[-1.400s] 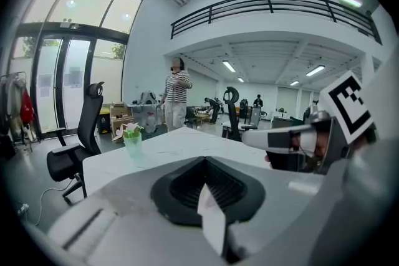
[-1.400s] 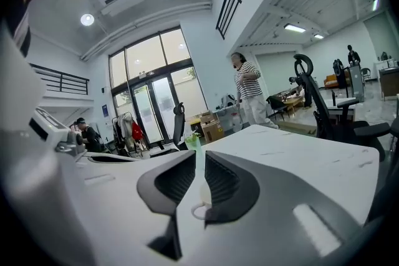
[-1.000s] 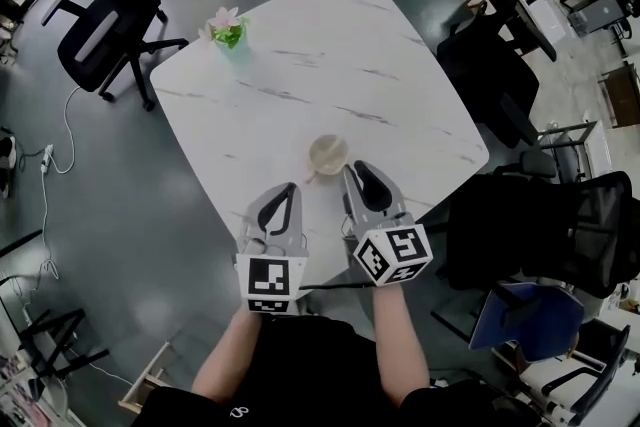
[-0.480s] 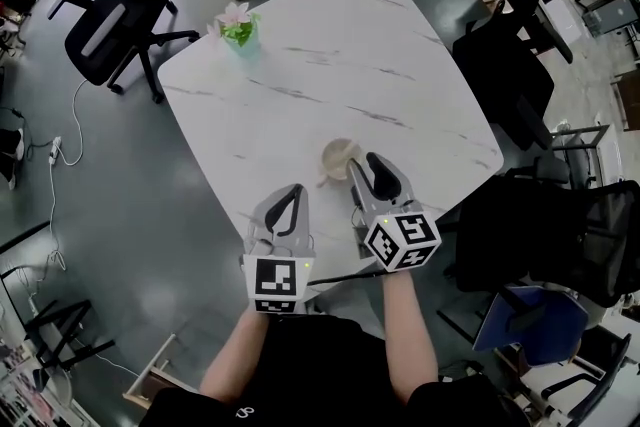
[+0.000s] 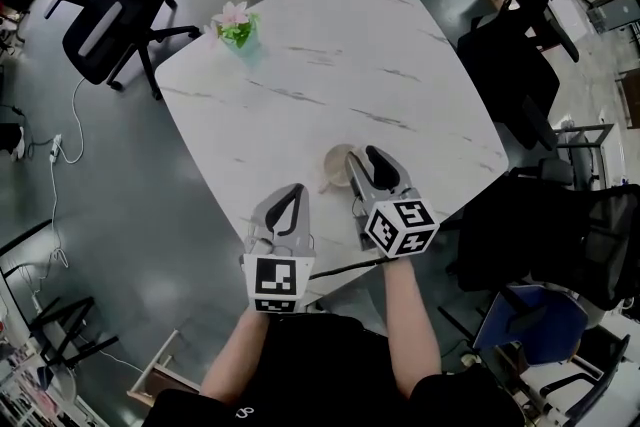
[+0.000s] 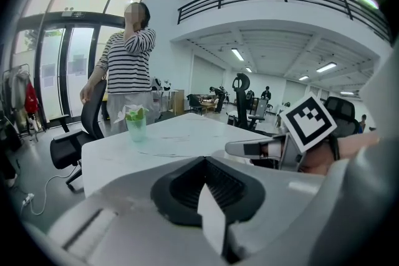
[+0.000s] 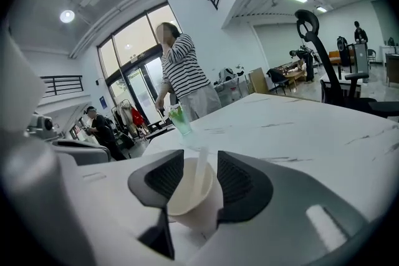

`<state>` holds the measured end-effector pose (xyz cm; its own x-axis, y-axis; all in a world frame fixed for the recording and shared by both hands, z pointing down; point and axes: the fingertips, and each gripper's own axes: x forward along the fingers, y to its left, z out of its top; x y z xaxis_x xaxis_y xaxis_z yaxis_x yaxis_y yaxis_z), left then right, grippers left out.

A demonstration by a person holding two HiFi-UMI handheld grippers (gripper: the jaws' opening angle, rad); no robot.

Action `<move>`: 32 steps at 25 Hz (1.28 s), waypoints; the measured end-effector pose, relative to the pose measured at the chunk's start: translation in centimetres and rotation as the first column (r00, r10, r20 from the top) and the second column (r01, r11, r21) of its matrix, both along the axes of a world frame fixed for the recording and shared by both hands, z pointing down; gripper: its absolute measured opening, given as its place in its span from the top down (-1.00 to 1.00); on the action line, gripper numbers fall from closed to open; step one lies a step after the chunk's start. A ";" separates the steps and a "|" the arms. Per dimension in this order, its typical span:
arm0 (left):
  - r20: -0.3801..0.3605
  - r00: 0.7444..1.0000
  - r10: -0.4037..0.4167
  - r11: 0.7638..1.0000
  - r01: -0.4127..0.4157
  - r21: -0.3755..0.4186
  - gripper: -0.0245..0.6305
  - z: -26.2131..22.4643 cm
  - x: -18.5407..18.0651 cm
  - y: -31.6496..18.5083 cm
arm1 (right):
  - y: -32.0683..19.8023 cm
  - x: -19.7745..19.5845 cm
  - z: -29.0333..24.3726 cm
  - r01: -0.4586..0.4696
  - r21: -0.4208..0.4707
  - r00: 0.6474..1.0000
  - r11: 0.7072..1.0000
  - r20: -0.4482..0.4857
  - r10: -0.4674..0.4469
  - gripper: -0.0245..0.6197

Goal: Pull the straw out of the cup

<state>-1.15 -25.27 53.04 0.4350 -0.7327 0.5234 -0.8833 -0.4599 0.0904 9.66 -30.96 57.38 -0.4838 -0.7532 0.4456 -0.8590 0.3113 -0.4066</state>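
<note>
Head view: left gripper [image 5: 290, 191] sits over the near edge of the table [image 5: 330, 55], jaws closed together with nothing between them. To its right stands the cup [image 5: 333, 165], the straw [image 7: 199, 166] leaning inside it. Right gripper [image 5: 362, 157]: jaws opening, one either side of the cup, pads not clamping it. Flower glass [image 5: 236, 28] at far left corner.
</note>
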 end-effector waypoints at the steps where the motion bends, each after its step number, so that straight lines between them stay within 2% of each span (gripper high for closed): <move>1: 0.000 1.000 0.000 1.000 0.000 -0.004 0.92 0.1 0.0 -0.1 | -0.2 0.0 0.1 0.001 -0.002 1.000 1.000 0.002 -0.001 0.39; 9: 0.002 1.000 -0.005 1.000 0.005 -0.022 0.92 0.8 0.1 -0.5 | -0.9 -0.5 0.5 0.025 0.001 0.999 1.000 0.021 -0.025 0.48; 16: 0.006 1.000 -0.007 1.000 0.007 -0.022 0.92 0.8 0.1 -0.8 | -1.1 -0.5 0.0 0.032 0.027 0.999 0.999 0.008 -0.032 0.78; 21: 0.004 1.000 -0.010 1.000 0.010 -0.010 0.92 0.2 0.1 -0.5 | -0.8 -0.6 -0.8 0.036 0.046 0.999 0.998 -0.003 -0.036 0.78; 25: 0.001 1.000 -0.017 1.000 0.017 0.012 0.92 -0.7 -0.1 -0.3 | -0.5 -0.7 -2.4 0.036 0.089 0.999 0.995 -0.018 -0.035 0.78; 32: -0.012 1.000 -0.018 0.997 0.019 0.071 0.92 -3.2 -0.3 0.7 | 0.4 -1.1 -7.5 0.046 0.214 0.998 0.976 -0.059 -0.034 0.78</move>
<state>-1.49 -24.58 49.83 0.4267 -0.7759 0.4646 -0.8909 -0.4489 0.0685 8.59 -30.54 49.92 -0.4950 -0.8149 0.3015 -0.8631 0.4210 -0.2789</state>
